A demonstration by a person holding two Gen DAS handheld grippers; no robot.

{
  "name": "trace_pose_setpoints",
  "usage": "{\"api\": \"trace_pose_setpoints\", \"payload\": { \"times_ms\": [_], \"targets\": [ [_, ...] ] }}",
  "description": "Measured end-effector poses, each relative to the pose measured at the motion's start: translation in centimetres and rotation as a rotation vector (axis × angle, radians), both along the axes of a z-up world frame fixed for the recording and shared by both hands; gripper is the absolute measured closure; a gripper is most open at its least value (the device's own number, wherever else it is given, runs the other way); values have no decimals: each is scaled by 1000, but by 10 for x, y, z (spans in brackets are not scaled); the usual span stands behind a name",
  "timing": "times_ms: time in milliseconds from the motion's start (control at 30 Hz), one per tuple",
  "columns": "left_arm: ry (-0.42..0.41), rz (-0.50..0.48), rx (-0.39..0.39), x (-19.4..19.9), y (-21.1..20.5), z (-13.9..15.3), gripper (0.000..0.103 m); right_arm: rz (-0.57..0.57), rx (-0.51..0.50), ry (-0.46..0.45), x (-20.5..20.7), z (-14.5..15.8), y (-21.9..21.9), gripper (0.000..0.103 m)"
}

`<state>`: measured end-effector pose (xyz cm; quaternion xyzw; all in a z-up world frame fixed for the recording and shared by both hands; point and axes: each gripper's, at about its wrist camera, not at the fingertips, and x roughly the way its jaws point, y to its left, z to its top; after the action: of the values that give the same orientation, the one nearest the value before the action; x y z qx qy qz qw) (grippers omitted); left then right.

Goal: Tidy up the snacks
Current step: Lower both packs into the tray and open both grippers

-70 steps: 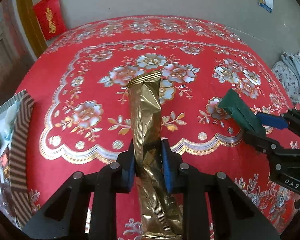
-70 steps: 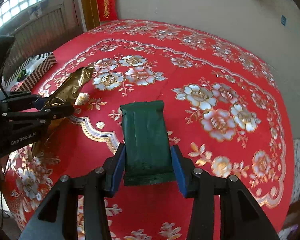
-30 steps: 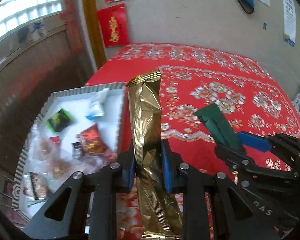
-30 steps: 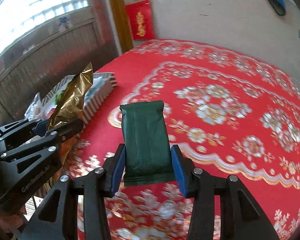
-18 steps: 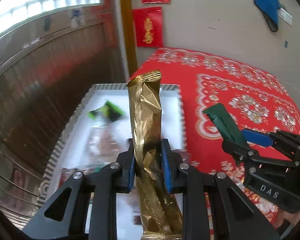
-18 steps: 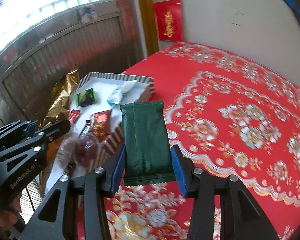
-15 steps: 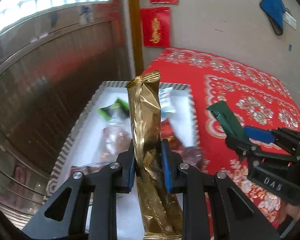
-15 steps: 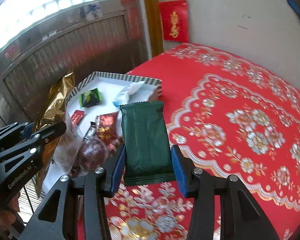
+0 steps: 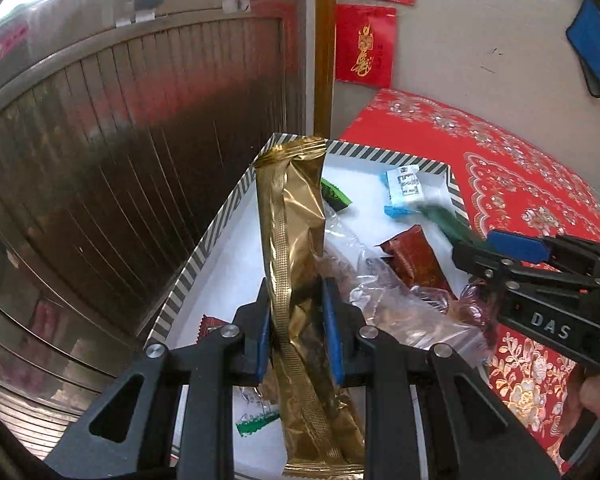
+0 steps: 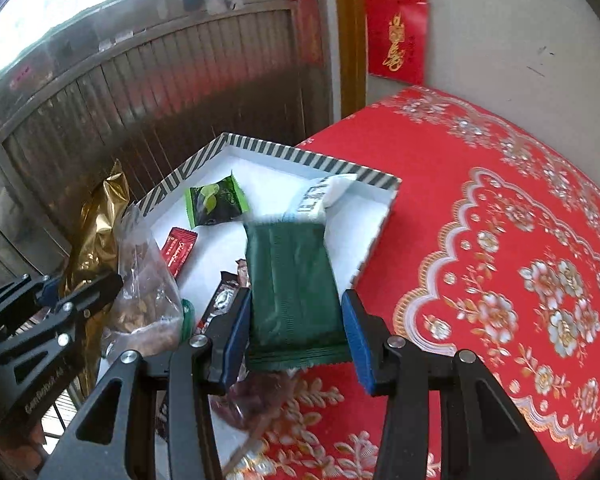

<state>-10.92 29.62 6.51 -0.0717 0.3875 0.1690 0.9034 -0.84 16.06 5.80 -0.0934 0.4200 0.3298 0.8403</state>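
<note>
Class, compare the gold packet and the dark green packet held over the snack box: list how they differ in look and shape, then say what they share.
The gold packet is shiny, crinkled foil; the green packet is matte and smooth. The gold packet is long and narrow; the green packet is shorter and broader. The left tool pinches the gold packet narrowly; the right tool spans the green packet's full width. Both are sealed, each clamped in a tool near the striped box.

Left gripper and right gripper, jaws clamped, angled downward.

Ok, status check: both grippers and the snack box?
Left gripper shut on gold packet. Right gripper shut on green packet. Both over striped box, half full.
</note>
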Motion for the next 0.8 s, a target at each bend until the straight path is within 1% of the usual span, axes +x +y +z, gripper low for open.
{"api": "trace_pose_setpoints", "payload": {
  "times_ms": [233, 300, 333, 367, 400, 433, 467, 567, 633, 700, 733, 800],
  "targets": [
    [-2, 3, 29, 2, -4, -3, 78, 23, -18, 10, -1, -9, 20, 59],
    [-6, 9, 26, 2, -3, -4, 75, 28, -3, 17, -2, -8, 19, 59],
    [-6, 19, 29, 2, -3, -4, 64, 33, 14, 26, -2, -7, 17, 59],
    [-7, 30, 40, 2, -4, -4, 43, 35, 47, 40, -1, -6, 14, 59],
    [-15, 35, 47, 1, -3, -4, 31, 32, 78, 49, -2, -5, 10, 59],
    [-29, 33, 46, 1, -4, -3, 15, 29, 106, 59, -2, -4, 6, 59],
    [-40, 31, 46, 0, -5, -3, 13, 28, 127, 67, -3, -3, 4, 58],
    [-52, 32, 63, -3, -11, 0, 11, 35, 178, 72, -10, 2, -3, 53],
    [-60, 25, 59, -4, -13, 2, 11, 37, 202, 63, -17, 6, -8, 51],
    [-75, 26, 65, -8, -16, 6, 11, 20, 214, 33, -26, 11, -14, 44],
    [-83, 28, 77, -10, -18, 8, 10, 5, 220, 16, -28, 14, -18, 43],
    [-102, 29, 104, -14, -23, 12, 9, -17, 237, -12, -34, 17, -28, 36]
  ]
}}
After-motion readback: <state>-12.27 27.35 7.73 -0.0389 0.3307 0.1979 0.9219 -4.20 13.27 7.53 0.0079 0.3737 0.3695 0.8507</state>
